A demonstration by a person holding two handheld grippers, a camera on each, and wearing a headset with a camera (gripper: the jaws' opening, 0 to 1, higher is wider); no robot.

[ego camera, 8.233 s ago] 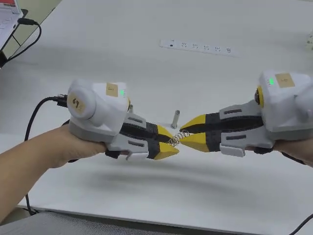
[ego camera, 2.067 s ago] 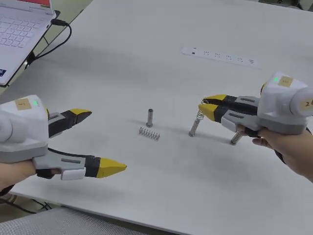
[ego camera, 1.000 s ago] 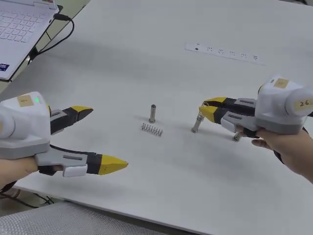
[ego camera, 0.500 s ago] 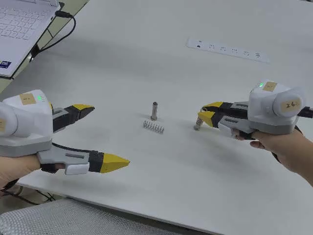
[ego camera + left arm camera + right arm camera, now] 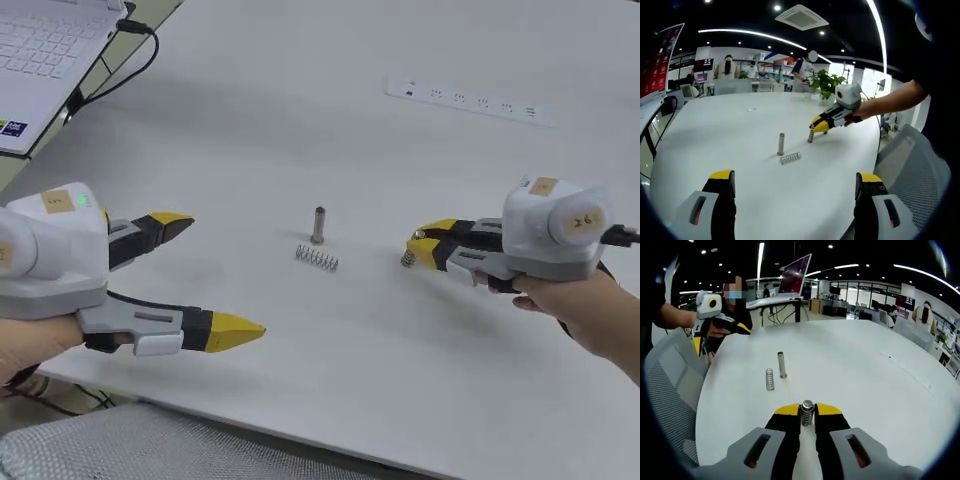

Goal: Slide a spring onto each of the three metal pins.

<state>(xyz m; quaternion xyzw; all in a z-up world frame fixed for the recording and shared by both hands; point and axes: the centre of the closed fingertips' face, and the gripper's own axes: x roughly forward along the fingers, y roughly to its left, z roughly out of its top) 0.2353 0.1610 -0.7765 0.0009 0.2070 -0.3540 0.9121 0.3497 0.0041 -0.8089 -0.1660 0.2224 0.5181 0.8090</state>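
A bare metal pin (image 5: 318, 225) stands upright mid-table, with a loose spring (image 5: 316, 258) lying just in front of it. To the right, my right gripper (image 5: 422, 246) is low over the table, shut around a pin wearing a spring (image 5: 408, 258). In the right gripper view the spring-covered pin (image 5: 807, 412) sits between the closed yellow jaws, with the bare pin (image 5: 782, 365) and loose spring (image 5: 769, 379) beyond. My left gripper (image 5: 205, 273) hovers wide open at the near left, holding nothing. Its own view shows the bare pin (image 5: 781, 144), the loose spring (image 5: 790, 158) and the right gripper (image 5: 822, 124).
A white power strip (image 5: 468, 100) lies at the far right of the table. A laptop (image 5: 35, 45) and a black cable (image 5: 120, 70) sit at the far left. A grey chair (image 5: 120, 450) is below the near table edge.
My right gripper has come down toward the table with the spring-covered pin, which leaned before and now stands lower between the jaws. The left gripper stays open in place.
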